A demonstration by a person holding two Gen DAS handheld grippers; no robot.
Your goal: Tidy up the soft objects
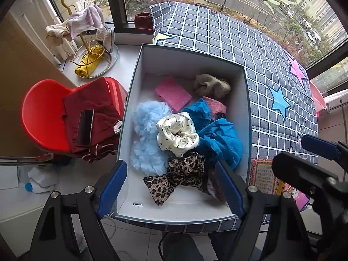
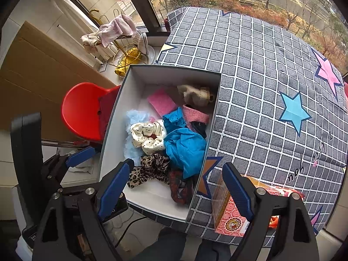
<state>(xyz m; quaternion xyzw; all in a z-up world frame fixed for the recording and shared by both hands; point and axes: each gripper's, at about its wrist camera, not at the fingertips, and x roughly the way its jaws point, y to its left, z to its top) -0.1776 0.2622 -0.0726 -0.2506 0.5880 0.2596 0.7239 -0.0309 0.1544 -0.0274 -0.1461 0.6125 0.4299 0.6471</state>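
Note:
A white box (image 1: pixel 247 100) (image 2: pixel 214 100) sits on the checked mattress and holds several soft things: a cream dotted scrunchie (image 1: pixel 177 136) (image 2: pixel 148 136), a light blue fluffy piece (image 1: pixel 146 134) (image 2: pixel 132 148), a blue cloth (image 1: pixel 219 140) (image 2: pixel 184 148), a leopard scrunchie (image 1: pixel 174 177) (image 2: pixel 150 169), a pink sponge (image 1: pixel 173 93) (image 2: pixel 162 102) and a beige cloth (image 1: pixel 211 86) (image 2: pixel 195 94). My left gripper (image 1: pixel 171 189) is open and empty above the box's near edge. My right gripper (image 2: pixel 176 191) is open and empty, over the box's near right corner.
A red chair (image 1: pixel 41 117) (image 2: pixel 80 111) left of the box holds a dark red garment (image 1: pixel 91 113) and a phone (image 1: pixel 85 127). A gold rack (image 1: pixel 87 43) with cloths stands on the sill. A red patterned packet (image 2: pixel 230 215) lies on the checked mattress (image 1: pixel 271 69) (image 2: pixel 261 87).

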